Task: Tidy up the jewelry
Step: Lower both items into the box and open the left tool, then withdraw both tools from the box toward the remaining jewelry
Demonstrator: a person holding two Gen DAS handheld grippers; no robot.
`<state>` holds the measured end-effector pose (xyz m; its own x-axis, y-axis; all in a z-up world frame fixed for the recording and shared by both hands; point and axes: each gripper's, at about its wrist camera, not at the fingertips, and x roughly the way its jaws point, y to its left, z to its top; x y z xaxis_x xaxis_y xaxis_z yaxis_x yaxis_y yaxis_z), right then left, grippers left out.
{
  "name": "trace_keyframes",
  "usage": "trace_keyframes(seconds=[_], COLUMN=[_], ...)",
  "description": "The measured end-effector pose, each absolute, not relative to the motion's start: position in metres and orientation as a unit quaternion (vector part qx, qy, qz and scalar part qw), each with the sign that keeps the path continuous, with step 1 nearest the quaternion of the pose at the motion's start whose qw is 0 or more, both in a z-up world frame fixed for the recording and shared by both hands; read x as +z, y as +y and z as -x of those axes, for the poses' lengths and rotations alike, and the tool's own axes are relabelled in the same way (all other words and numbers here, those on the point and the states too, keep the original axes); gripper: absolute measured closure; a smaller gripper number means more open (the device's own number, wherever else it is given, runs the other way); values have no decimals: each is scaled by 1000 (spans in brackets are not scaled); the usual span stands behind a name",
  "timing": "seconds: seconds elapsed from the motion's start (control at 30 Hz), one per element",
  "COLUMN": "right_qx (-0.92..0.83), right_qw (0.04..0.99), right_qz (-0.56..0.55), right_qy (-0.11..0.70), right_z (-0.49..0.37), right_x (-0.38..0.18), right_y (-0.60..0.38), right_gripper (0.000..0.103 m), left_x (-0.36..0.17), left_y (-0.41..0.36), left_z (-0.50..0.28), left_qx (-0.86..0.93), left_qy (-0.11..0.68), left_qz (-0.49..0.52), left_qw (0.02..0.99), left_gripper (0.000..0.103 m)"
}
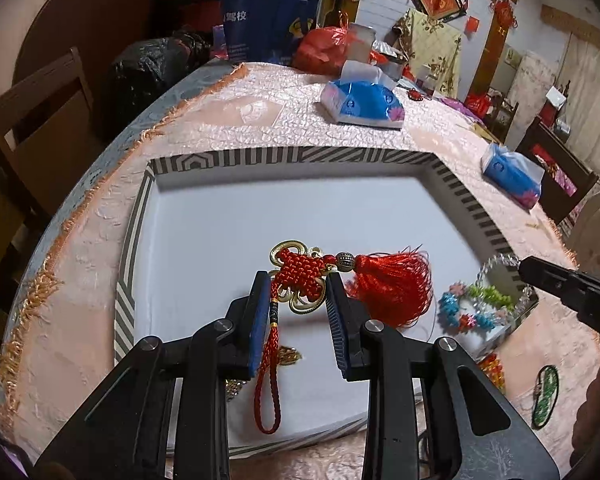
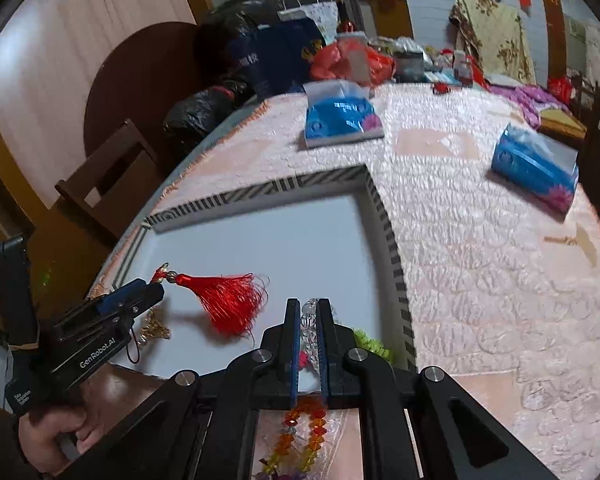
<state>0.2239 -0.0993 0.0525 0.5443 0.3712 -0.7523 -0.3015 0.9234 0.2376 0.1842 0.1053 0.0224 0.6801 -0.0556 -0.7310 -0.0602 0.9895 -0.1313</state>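
A red Chinese-knot charm [image 1: 302,276] with gold loops and a red tassel [image 1: 392,288] hangs between the fingers of my left gripper [image 1: 298,284], which is shut on the knot above the white tray [image 1: 228,216]; its braided loop [image 1: 268,384] dangles below. My right gripper [image 2: 309,316] is shut on a clear crystal bead bracelet [image 2: 310,320] at the tray's right side. The tassel [image 2: 228,300] and left gripper [image 2: 140,292] show in the right wrist view. A colourful bead bracelet [image 1: 476,308] lies at the tray's right corner; an orange bead string [image 2: 304,428] lies below the right fingers.
The tray has a striped grey rim [image 1: 300,156] and lies on a pink fringed tablecloth [image 2: 480,280]. Two blue tissue packs [image 1: 360,104] [image 1: 512,176] lie farther back. Bags clutter the table's far end [image 1: 272,24]. A wooden chair [image 1: 32,120] stands to the left. A green oval trinket [image 1: 544,396] lies at right.
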Motion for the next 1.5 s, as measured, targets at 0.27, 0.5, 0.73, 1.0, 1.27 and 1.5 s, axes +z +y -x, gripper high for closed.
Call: trace_keyframes(seconds=[0.27,0.5,0.73,1.0,1.27,1.5], right_qx=[197,205,217,201,168,101], right_qw=[868,863,863,872,883,879], right_qz=[-58,-56,-67,-59,-20,-36], right_qy=[452,458,451,441,438,465], right_z=[-222,-219,-213,-196,-148,-95], right_x=[35,34,39,51,55,31], right_y=[-99,-94,-95,-116,-162,-212], right_gripper=[96,96,96,96,96,96], left_x=[12,13,20,38,46,18], left_y=[109,110,111,94,52,11], left_z=[-184,-181,-174,-150,-110,-92], left_qx=[14,19,22,1,-78,-146], left_qy=[412,411,402,376,360,394], left_qz=[75,69,69,61,29,10], left_qw=[908,909,913,925,929,907], left_gripper=[76,51,51,51,51,51])
